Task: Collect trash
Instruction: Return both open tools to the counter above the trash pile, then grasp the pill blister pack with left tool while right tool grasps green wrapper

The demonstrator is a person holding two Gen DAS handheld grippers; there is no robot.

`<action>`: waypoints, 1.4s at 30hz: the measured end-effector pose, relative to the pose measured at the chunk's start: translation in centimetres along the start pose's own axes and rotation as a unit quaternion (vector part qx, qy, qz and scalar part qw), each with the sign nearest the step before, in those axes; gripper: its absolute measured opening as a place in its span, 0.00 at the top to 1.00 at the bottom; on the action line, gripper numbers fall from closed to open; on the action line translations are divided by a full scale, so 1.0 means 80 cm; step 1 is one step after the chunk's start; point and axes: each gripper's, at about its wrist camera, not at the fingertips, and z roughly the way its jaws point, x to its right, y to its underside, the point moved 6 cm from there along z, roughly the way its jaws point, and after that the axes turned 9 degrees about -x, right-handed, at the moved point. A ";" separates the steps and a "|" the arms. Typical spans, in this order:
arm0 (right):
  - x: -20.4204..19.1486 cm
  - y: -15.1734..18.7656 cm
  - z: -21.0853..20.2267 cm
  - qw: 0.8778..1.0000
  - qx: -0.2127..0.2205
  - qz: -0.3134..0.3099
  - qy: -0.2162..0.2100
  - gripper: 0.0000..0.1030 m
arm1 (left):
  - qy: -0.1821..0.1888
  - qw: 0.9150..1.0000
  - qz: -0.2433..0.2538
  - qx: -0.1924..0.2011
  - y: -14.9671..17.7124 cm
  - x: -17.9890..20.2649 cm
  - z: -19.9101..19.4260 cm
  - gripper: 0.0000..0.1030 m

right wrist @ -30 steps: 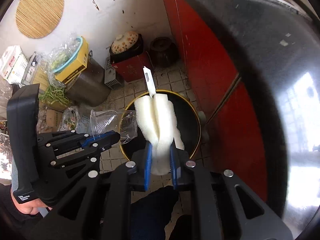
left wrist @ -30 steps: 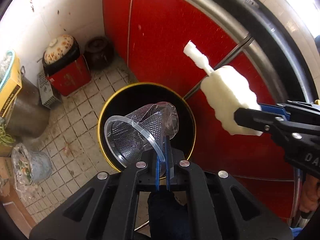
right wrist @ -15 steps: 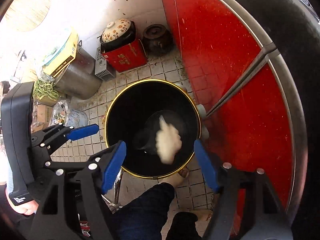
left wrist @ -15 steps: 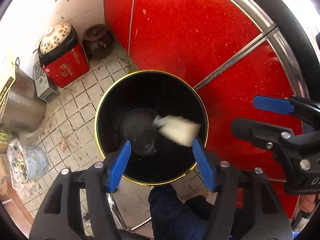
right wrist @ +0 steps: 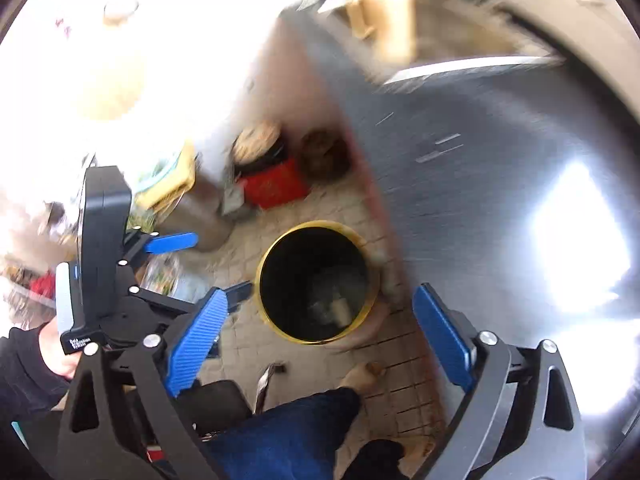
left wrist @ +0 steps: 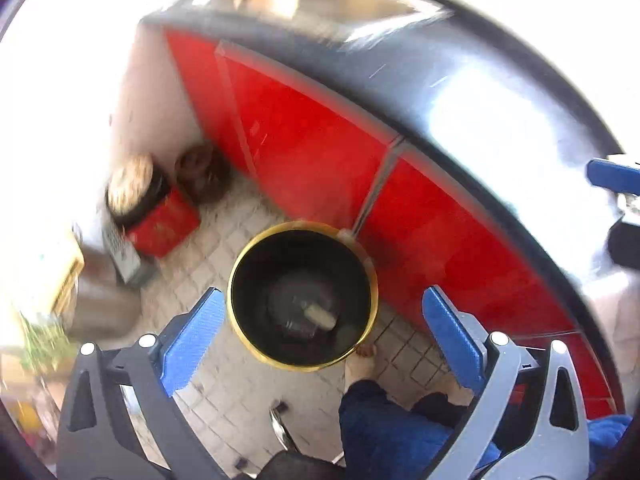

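Note:
A black bin with a gold rim (left wrist: 304, 225) (right wrist: 316, 225) stands on the tiled floor below both grippers. At its bottom lies a white foam piece (left wrist: 320, 317) (right wrist: 342, 309), with a crumpled clear plastic cup (left wrist: 294, 324) blurred beside it. My left gripper (left wrist: 323, 294) hangs high over the bin, its jaws opening wide with nothing between them. My right gripper (right wrist: 320, 292) is also above the bin, its jaws opening and nothing held. The right wrist view shows the left gripper (right wrist: 218, 266) at the left, in a person's hand.
A red cabinet front (left wrist: 320, 152) under a steel counter (right wrist: 480, 168) runs behind the bin. A red box (left wrist: 164, 220) with a patterned lidded pot and a brown jar (left wrist: 200, 176) sit in the corner. A leg in blue trousers (left wrist: 376, 420) and bare feet stand near the bin.
Both grippers opened and let go. The clear cup and the white foam piece fell into the bin. Both grippers then rose, so the bin looks smaller and the counter top shows.

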 end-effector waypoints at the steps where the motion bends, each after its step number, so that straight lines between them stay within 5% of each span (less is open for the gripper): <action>1: 0.017 0.005 -0.025 1.000 0.013 0.016 0.010 0.09 | 0.016 1.000 0.015 0.012 -0.012 0.024 -0.019 0.07; 5: 0.109 0.046 -0.124 0.990 0.063 0.109 0.067 0.09 | 0.068 0.992 0.094 0.040 -0.054 0.132 -0.058 0.07; 11: 0.254 0.167 -0.239 0.943 0.111 0.270 0.161 0.09 | 0.150 0.959 0.236 0.038 -0.090 0.343 -0.082 0.07; 15: 0.320 0.266 -0.285 0.908 0.121 0.347 0.201 0.09 | 0.178 0.937 0.301 0.023 -0.076 0.453 -0.096 0.07; 19: 0.351 0.337 -0.309 0.893 0.121 0.373 0.219 0.09 | 0.184 0.921 0.343 0.018 -0.050 0.527 -0.107 0.07; 28: 0.367 0.390 -0.325 0.887 0.124 0.388 0.217 0.09 | 0.160 0.914 0.372 0.004 -0.013 0.588 -0.092 0.07; 42: 0.485 0.378 -0.269 0.907 0.076 0.363 0.198 0.09 | 0.132 0.928 0.348 -0.024 -0.055 0.659 0.000 0.07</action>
